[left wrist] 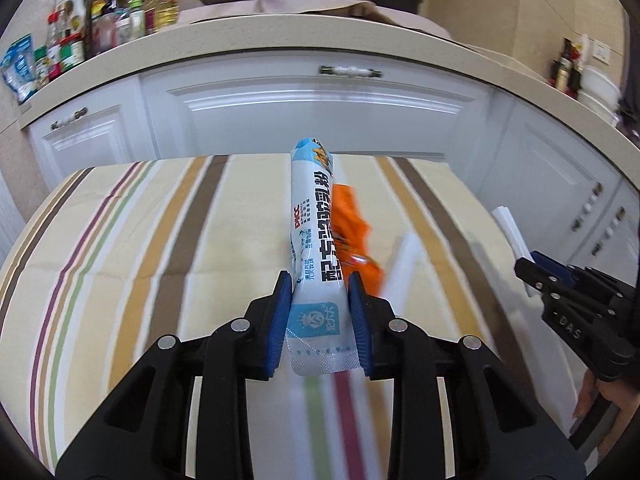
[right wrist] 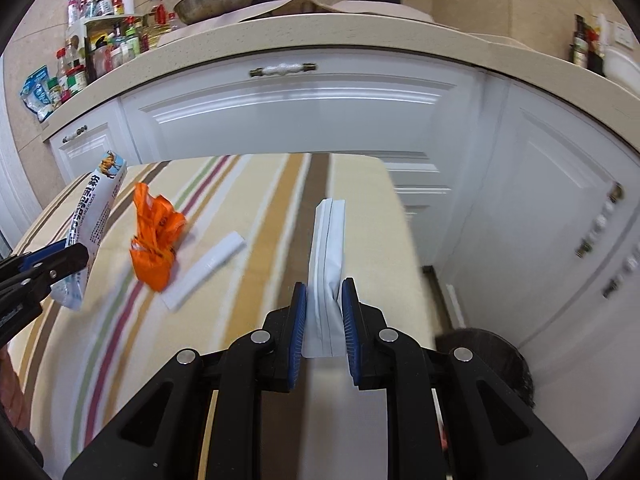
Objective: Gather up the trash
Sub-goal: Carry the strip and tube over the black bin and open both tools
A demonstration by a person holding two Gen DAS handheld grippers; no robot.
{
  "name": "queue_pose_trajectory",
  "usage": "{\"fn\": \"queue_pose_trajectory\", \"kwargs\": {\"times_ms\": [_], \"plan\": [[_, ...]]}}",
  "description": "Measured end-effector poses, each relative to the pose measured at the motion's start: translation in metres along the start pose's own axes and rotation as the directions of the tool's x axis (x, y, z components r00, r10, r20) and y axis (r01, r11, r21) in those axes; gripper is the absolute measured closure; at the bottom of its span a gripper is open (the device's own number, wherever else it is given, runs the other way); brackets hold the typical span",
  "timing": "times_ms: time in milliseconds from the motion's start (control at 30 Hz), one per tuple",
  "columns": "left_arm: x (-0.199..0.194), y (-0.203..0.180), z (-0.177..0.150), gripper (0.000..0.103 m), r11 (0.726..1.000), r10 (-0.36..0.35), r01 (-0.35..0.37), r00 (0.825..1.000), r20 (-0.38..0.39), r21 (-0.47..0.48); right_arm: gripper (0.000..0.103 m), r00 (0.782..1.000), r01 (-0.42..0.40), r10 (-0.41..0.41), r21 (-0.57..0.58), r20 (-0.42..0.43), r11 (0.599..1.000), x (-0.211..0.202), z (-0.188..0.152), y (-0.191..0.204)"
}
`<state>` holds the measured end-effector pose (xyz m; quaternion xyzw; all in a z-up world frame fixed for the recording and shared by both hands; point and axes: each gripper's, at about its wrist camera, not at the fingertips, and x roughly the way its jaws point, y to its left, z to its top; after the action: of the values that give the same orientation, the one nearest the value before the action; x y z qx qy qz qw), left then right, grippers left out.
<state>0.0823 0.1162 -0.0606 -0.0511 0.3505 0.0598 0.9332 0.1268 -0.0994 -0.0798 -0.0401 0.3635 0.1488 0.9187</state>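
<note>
Blue-white sachet (left wrist: 312, 240) clamped in left gripper (left wrist: 319, 312), white packet (right wrist: 327, 276) in right gripper (right wrist: 324, 316); carry step, bin drop needed next, orange wrapper (right wrist: 154, 236) left behind.

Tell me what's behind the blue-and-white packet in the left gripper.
From the left wrist, the blue-and-white packet covers part of a crumpled orange wrapper on the striped tablecloth. The right wrist view shows that wrapper whole, with a white strip beside it.

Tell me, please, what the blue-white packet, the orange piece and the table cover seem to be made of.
Blue-white packet: glossy plastic film, probably; it shines and has a crimped seal at its end.
Orange piece: thin crumpled plastic, likely a bag or wrapper; sharp wrinkles, some shine.
Table cover: looks like matte woven cloth with stripes and fold creases, though blur leaves this open.
</note>
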Motion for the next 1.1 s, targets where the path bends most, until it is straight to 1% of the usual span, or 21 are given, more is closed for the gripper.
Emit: {"fn": "queue_pose_trajectory", "kwargs": {"times_ms": [100, 233, 367, 500, 567, 700, 933, 967, 1000, 1033, 1067, 1100], "plan": [[-0.008, -0.03, -0.006, 0.075, 0.997, -0.051, 0.051, 0.999, 0.001, 0.051, 0.084, 0.999, 0.036, -0.036, 0.026, -0.003, 0.999, -0.014, -0.012, -0.019], [-0.013, -0.075, -0.015, 0.075, 0.985, -0.119, 0.119, 0.993, -0.012, 0.125, 0.084, 0.996, 0.092, -0.091, 0.063, -0.012, 0.994, -0.031, -0.029, -0.049], [-0.008, -0.128, -0.026, 0.075, 0.961, -0.18, 0.186, 0.983, -0.048, 0.207, 0.084, 0.989, 0.148, -0.146, 0.101, -0.026, 0.984, -0.045, -0.045, -0.081], [-0.002, -0.172, -0.036, 0.075, 0.934, -0.216, 0.229, 0.973, -0.079, 0.275, 0.084, 0.98, 0.198, -0.194, 0.133, -0.044, 0.971, -0.054, -0.059, -0.111], [0.003, -0.195, -0.042, 0.075, 0.918, -0.232, 0.251, 0.968, -0.097, 0.308, 0.084, 0.976, 0.219, -0.213, 0.15, -0.051, 0.964, -0.056, -0.064, -0.124], [0.012, -0.229, -0.05, 0.075, 0.895, -0.241, 0.269, 0.963, -0.12, 0.355, 0.084, 0.969, 0.246, -0.239, 0.18, -0.064, 0.952, -0.06, -0.075, -0.144], [0.026, -0.265, -0.05, 0.074, 0.873, -0.247, 0.282, 0.959, -0.137, 0.398, 0.084, 0.963, 0.27, -0.261, 0.201, -0.073, 0.941, -0.057, -0.082, -0.169], [0.028, -0.269, -0.05, 0.074, 0.872, -0.245, 0.281, 0.96, -0.139, 0.401, 0.082, 0.963, 0.268, -0.258, 0.198, -0.076, 0.943, -0.053, -0.081, -0.172], [0.031, -0.273, -0.049, 0.074, 0.872, -0.242, 0.278, 0.96, -0.139, 0.402, 0.078, 0.963, 0.267, -0.256, 0.196, -0.08, 0.944, -0.049, -0.081, -0.174], [0.034, -0.276, -0.049, 0.073, 0.873, -0.239, 0.275, 0.961, -0.138, 0.404, 0.062, 0.961, 0.277, -0.266, 0.2, -0.082, 0.94, -0.044, -0.081, -0.178], [0.036, -0.279, -0.048, 0.072, 0.872, -0.236, 0.273, 0.962, -0.14, 0.406, 0.052, 0.957, 0.291, -0.28, 0.207, -0.08, 0.934, -0.042, -0.081, -0.181], [0.038, -0.281, -0.048, 0.072, 0.871, -0.234, 0.272, 0.962, -0.142, 0.409, 0.052, 0.954, 0.298, -0.288, 0.213, -0.08, 0.93, -0.041, -0.082, -0.183]]}}
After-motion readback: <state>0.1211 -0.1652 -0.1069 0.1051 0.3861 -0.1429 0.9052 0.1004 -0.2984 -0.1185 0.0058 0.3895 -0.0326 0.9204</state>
